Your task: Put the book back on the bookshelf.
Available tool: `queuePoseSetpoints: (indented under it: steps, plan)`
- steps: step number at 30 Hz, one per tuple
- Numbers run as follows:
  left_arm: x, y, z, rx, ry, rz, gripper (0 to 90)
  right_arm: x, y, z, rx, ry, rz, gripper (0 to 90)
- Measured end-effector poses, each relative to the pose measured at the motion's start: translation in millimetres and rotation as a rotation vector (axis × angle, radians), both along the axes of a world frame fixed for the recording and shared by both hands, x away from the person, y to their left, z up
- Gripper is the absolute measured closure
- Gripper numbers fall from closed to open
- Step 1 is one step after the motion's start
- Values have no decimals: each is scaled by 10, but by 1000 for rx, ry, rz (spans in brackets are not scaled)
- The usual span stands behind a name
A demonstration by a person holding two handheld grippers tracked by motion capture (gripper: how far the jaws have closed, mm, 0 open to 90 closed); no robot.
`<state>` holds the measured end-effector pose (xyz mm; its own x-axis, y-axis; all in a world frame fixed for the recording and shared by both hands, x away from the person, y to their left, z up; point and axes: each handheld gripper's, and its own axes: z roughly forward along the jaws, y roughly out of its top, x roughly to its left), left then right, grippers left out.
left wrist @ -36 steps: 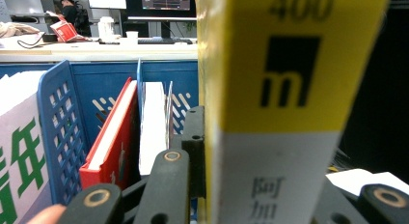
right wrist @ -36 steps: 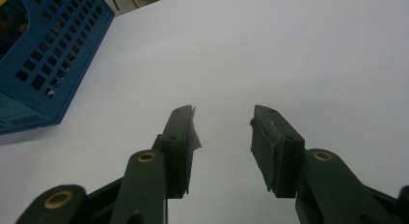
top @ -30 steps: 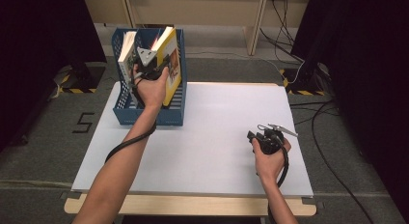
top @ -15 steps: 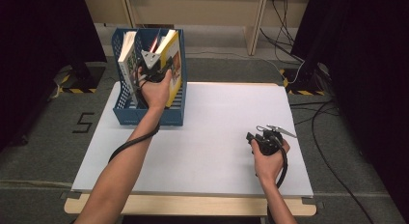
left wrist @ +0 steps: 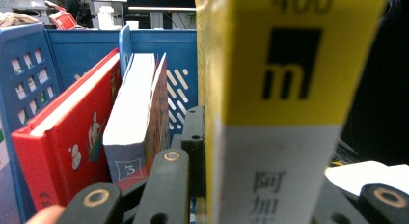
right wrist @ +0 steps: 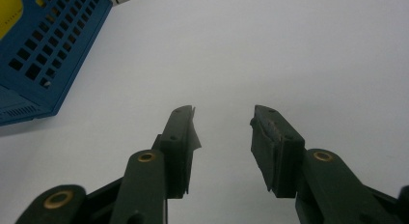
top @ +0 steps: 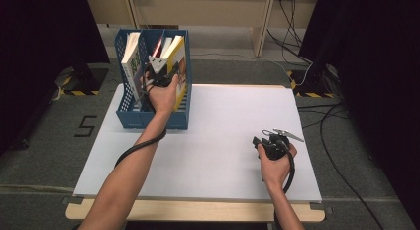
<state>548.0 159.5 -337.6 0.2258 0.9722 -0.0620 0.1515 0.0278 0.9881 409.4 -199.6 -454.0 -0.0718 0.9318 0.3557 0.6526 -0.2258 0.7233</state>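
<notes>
A yellow book [top: 179,66] stands tilted in the right compartment of the blue file rack [top: 130,116] at the table's far left. My left gripper [top: 159,74] is shut on that book from its left side. In the left gripper view the yellow-and-white spine [left wrist: 284,113] sits between the jaws of the left gripper [left wrist: 270,151], and the right jaw is mostly hidden behind it. My right gripper [top: 258,142] rests low over the white table [top: 223,121] at the near right. It is open, with nothing between the fingers of the right gripper [right wrist: 223,120].
The rack also holds a red book [left wrist: 67,137] and a pale-edged book [left wrist: 132,127] leaning beside it. A white-spined book [top: 130,56] stands in the left compartment. The rack's corner [right wrist: 43,55] lies far left of my right gripper. Cables trail on the floor at the right.
My left hand has sunk a little, bringing the yellow book lower into the rack. The right gripper has stayed where it was.
</notes>
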Motion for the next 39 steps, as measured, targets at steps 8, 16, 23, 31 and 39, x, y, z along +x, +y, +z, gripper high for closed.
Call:
queuePoseSetpoints:
  steps: [8,16,23,31,39]
  plan:
    - [16,-39,-110,2,12,3,744,-5,11,-14,-6,-2,0,600]
    - [39,-63,-236,12,27,2,743,-5,43,-25,3,9,0,600]
    - [64,-75,-386,29,39,3,742,8,72,-67,-11,10,7,600]
    - [78,-80,-551,53,67,2,740,11,68,-88,-19,15,16,600]
    - [12,-67,-533,119,111,-5,724,-1,82,-86,-17,9,16,600]
